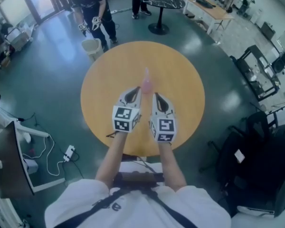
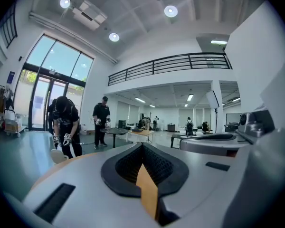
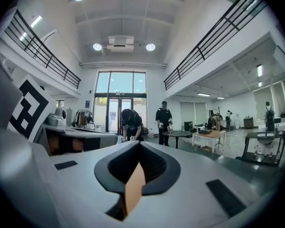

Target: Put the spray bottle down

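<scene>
A small pink, blurred thing, probably the spray bottle [image 1: 146, 83], shows on the round wooden table [image 1: 109, 80] just past the two grippers' tips. My left gripper [image 1: 136, 92] and right gripper [image 1: 156, 97] are held side by side above the table, pointing forward, both shut with nothing between the jaws. In the left gripper view the left gripper [image 2: 142, 145] has its jaws met and looks level across the room. The right gripper [image 3: 137, 144] in its own view is the same. Neither gripper view shows the bottle.
A white bin [image 1: 91, 46] stands by the table's far left edge, with a person in black [image 1: 92, 6] bending next to it. Farther back is a dark round table [image 1: 164, 1] and a desk [image 1: 213, 8]. Black chairs [image 1: 256, 141] crowd the right; cables [image 1: 61, 153] lie on the floor at left.
</scene>
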`<state>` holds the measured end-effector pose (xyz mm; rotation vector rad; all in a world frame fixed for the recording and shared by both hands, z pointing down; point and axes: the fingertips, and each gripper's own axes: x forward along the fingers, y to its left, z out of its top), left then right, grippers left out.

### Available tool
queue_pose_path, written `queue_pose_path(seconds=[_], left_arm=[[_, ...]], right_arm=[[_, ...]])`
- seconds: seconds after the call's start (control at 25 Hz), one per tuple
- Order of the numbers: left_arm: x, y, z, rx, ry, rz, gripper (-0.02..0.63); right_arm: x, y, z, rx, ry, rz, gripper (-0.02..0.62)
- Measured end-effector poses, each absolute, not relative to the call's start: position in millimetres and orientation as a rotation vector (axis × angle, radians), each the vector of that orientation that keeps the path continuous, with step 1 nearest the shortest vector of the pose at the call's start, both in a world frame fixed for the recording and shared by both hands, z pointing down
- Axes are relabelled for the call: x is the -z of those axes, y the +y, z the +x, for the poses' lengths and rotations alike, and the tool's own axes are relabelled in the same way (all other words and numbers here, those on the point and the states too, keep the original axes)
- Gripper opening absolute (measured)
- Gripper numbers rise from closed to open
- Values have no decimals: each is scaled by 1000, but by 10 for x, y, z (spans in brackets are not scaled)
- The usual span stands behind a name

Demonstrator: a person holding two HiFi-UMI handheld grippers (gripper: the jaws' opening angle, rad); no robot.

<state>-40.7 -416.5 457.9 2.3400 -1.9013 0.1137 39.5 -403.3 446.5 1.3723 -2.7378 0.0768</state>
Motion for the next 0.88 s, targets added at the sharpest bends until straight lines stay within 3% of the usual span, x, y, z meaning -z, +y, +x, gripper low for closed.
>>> queue_pose_path(seconds=[0.88], left_arm=[[-4499, -3743, 161, -152, -1825, 2425, 11]], right_arm=[[-4332, -3593, 918, -130, -2761, 1507, 12]])
